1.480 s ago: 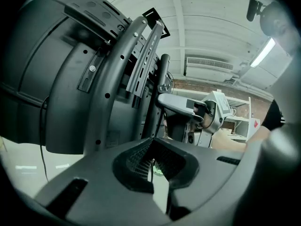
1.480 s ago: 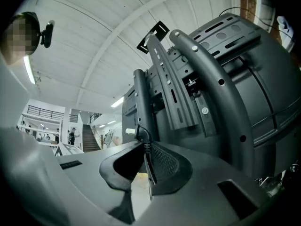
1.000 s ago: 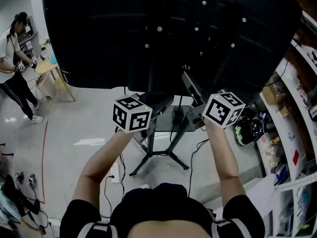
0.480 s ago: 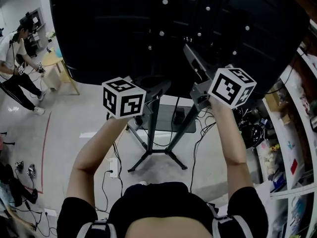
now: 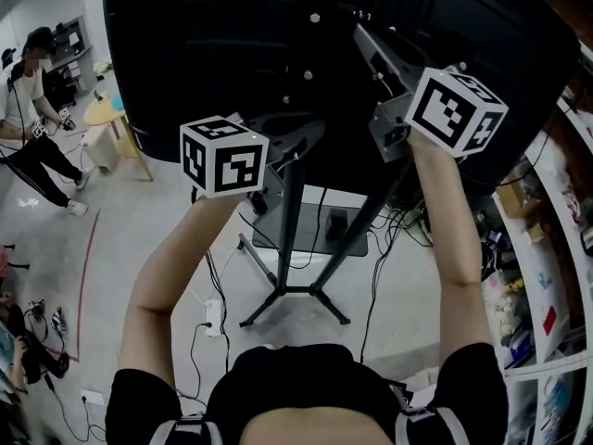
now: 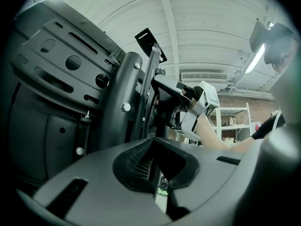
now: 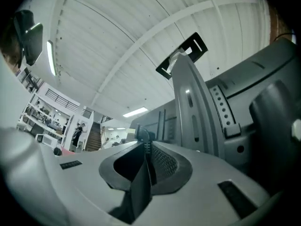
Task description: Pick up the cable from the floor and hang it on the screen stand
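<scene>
At the jaw tips, right gripper view: right tongs (image 7: 143,147) clamped shut on a dark ribbed bit of cable (image 7: 142,136). Shows slotted grey upright of the screen stand (image 7: 193,112) just ahead, black bracket tab (image 7: 181,55) on top. No left side visible.

Left gripper view: left tongs (image 6: 153,164) pinched together too, small pale rounded piece low in the gap; probably the same cable, can't confirm. Shows round column (image 6: 123,95) and mount plate (image 6: 56,65) close ahead, right tongs beyond them; none of that from the other tool view.

Head view: both sets raised behind the black screen (image 5: 204,54), one each side of the stand, well above the floor (image 5: 120,248). Can't trace the cable run between them here. Only view with the floor: loose leads, power strip (image 5: 215,315).

Step, judged: carrying up to hang. Hold both grips firm, leave some slack between hands, pass the span over the bracket tab, lower till seated, then let go one side at a time. Mind snags on bolts (image 6: 125,107).
</scene>
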`<state>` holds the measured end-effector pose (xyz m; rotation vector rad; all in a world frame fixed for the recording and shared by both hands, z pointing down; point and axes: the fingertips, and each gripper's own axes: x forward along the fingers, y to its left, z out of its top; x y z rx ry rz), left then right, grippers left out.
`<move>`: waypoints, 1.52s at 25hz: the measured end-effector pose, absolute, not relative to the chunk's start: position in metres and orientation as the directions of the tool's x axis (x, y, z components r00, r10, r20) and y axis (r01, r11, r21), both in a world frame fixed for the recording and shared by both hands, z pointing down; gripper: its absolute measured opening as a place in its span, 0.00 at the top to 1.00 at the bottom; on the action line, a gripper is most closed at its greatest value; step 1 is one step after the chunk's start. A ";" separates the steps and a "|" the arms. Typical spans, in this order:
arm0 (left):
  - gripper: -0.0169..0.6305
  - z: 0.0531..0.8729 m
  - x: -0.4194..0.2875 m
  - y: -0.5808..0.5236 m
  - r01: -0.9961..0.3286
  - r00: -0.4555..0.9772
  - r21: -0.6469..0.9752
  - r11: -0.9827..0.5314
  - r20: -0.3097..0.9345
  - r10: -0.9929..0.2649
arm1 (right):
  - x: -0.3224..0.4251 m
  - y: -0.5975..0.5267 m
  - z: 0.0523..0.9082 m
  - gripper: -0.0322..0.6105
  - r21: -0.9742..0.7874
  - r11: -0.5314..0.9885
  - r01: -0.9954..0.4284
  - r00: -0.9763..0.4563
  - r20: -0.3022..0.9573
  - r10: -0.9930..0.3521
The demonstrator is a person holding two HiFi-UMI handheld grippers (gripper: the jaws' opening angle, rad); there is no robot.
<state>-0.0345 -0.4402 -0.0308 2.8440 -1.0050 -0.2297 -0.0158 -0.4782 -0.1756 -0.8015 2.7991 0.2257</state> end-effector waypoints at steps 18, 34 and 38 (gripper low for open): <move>0.96 -0.109 -0.060 -0.444 -0.646 0.749 0.051 -0.762 -0.151 -0.645 | -0.039 -0.496 -0.252 0.85 0.077 0.830 -0.552 -0.818 -0.242 -0.522; 0.96 -0.140 -0.083 -0.449 -0.647 0.755 -0.022 -0.762 -0.159 -0.636 | -0.084 -0.514 -0.284 0.85 0.121 0.801 -0.586 -0.807 -0.178 -0.563; 0.96 -0.145 -0.095 -0.450 -0.657 0.748 -0.043 -0.752 -0.162 -0.644 | -0.101 -0.520 -0.302 0.85 0.143 0.792 -0.593 -0.803 -0.182 -0.568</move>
